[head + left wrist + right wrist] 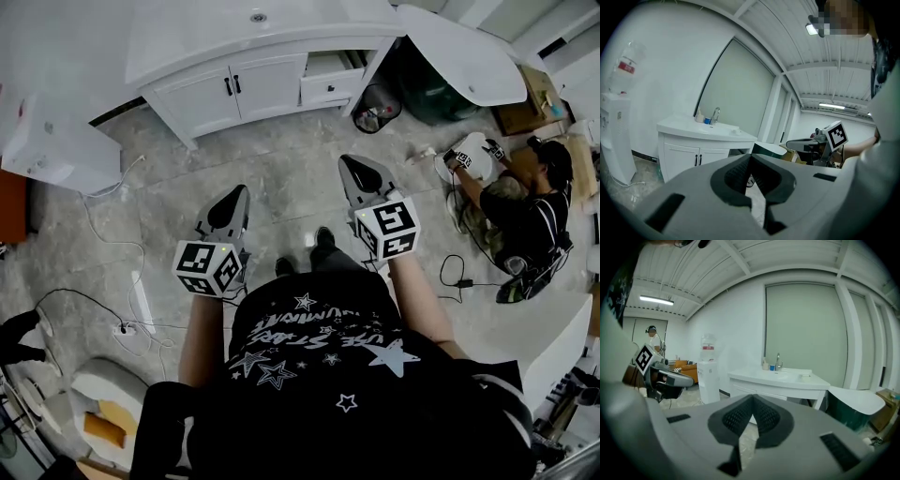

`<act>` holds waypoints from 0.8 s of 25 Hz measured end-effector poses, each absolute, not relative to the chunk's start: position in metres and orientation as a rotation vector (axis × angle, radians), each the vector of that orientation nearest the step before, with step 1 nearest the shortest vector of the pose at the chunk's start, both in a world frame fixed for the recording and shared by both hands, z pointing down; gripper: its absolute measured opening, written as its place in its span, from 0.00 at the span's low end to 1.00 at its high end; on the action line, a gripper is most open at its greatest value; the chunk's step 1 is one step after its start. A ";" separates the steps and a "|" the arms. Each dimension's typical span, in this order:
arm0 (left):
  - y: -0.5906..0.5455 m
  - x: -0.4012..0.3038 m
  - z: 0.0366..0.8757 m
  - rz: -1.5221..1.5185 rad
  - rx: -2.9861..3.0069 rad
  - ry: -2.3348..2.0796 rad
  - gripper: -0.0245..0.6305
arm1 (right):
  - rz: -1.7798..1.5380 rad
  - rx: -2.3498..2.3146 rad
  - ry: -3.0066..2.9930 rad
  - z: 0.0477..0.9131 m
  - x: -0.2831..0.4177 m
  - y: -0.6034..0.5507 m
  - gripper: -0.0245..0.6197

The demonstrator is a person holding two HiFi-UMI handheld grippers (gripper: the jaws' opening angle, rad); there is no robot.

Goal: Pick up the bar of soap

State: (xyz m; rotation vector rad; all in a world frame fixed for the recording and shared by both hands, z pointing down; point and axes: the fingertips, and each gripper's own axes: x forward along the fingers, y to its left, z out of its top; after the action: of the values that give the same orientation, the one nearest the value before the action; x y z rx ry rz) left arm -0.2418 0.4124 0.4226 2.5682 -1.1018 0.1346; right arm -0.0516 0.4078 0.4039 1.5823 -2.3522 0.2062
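Left gripper point(751, 158) and right gripper point(753, 398): jaws together on both, nothing between them. Both are over the floor point(281, 178), well apart from the counter point(787, 379). Bar of soap point(805, 375) lies on the counter, right of the faucet point(777, 359), ahead of both grippers.

White capital lettering runs across the front of the person's black star-printed T-shirt point(319, 347), upside down in the head view. One line looks like "THE STARS"; the line beside it is too warped to read. The bottle on the water dispenser point(626, 67) carries a red label, its print too small to make out. The left marker cube point(208, 267) and the right marker cube point(386, 230) show only black-and-white square codes, no letters.
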 end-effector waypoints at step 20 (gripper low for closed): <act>0.349 -0.247 0.428 0.177 2.547 -1.142 0.05 | 0.349 1.618 -2.419 0.422 -0.037 0.310 0.67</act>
State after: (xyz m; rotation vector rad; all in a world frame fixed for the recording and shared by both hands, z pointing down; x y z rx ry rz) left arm -0.2467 0.3493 0.4280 2.5470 -1.1421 0.1771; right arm -0.0373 0.3096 0.4224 1.6185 -2.4192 0.3490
